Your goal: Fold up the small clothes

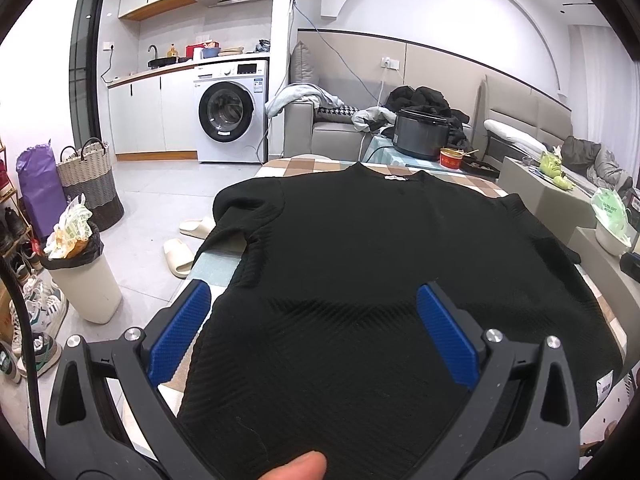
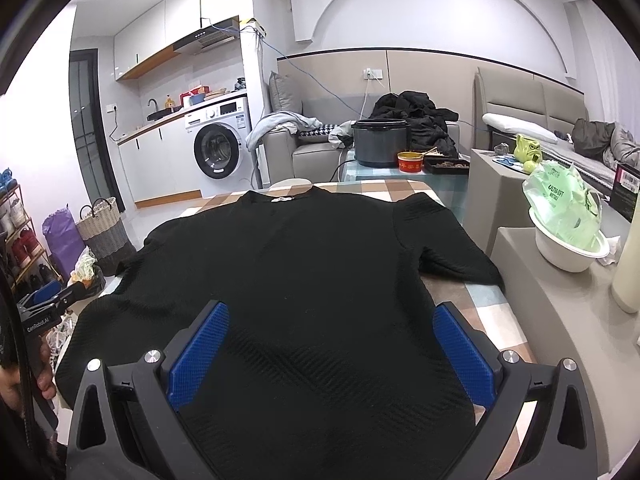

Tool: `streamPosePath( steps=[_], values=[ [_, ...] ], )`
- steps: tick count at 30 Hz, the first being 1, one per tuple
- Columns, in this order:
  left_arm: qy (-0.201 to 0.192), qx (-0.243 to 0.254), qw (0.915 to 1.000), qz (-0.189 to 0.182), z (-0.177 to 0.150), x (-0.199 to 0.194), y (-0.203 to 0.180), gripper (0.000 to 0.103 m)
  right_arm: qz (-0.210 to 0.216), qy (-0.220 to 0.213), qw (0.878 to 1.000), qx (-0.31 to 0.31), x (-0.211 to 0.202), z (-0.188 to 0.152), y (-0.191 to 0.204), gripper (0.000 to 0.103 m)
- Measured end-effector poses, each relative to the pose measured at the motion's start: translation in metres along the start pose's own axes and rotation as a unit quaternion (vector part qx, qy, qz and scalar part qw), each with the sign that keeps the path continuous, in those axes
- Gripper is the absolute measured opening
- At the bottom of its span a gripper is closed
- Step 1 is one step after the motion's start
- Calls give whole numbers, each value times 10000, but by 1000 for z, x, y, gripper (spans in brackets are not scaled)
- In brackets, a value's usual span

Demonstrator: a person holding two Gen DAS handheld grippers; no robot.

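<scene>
1. Left wrist view: the left tool (image 1: 314,312) has its blue pads spread wide, one at about 8 o'clock and one at about 4 o'clock in the picture, with nothing pinched between them. The black sweater (image 1: 360,248) lies flat on the checked surface (image 1: 296,168), its hem nearest the tool and its neckline with a white label far out at 12 o'clock. So the sweater's long axis runs straight away from the tool, from 6 o'clock to 12 o'clock.

2. In the same view the left sleeve is bent at about 10 o'clock, and the other sleeve reaches out past 3 o'clock. A fingertip shows at the bottom edge, at 6 o'clock. Whether the pads touch the cloth or hang just above it cannot be told.

3. Right wrist view: the right tool (image 2: 330,320) is likewise spread, pads at 8 and 4 o'clock, holding nothing. The sweater fills the middle, collar at 12 o'clock, hem under the tool at 6 o'clock. The right sleeve lies at 2 o'clock on the surface; it is nearer this tool than the other.

4. The left tool shows at the far edge, about 9 o'clock, beside the sweater's left side.

5. Judgement: no fold is made yet. Each tool stands by its own side of the hem, so each sleeve falls to the hand nearer to it.
</scene>
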State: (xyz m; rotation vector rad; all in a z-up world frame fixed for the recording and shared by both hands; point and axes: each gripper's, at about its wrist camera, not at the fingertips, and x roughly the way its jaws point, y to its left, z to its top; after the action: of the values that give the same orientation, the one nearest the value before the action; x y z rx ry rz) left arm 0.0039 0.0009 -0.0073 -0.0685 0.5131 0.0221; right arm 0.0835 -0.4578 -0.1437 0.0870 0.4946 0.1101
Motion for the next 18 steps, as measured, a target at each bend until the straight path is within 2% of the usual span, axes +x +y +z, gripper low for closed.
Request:
streamPosePath(
  steps=[18],
  values=[
    [28,8,10000,-56,0,-5,-4,102,80,31,10000,-11,3,0,2,103]
  ],
)
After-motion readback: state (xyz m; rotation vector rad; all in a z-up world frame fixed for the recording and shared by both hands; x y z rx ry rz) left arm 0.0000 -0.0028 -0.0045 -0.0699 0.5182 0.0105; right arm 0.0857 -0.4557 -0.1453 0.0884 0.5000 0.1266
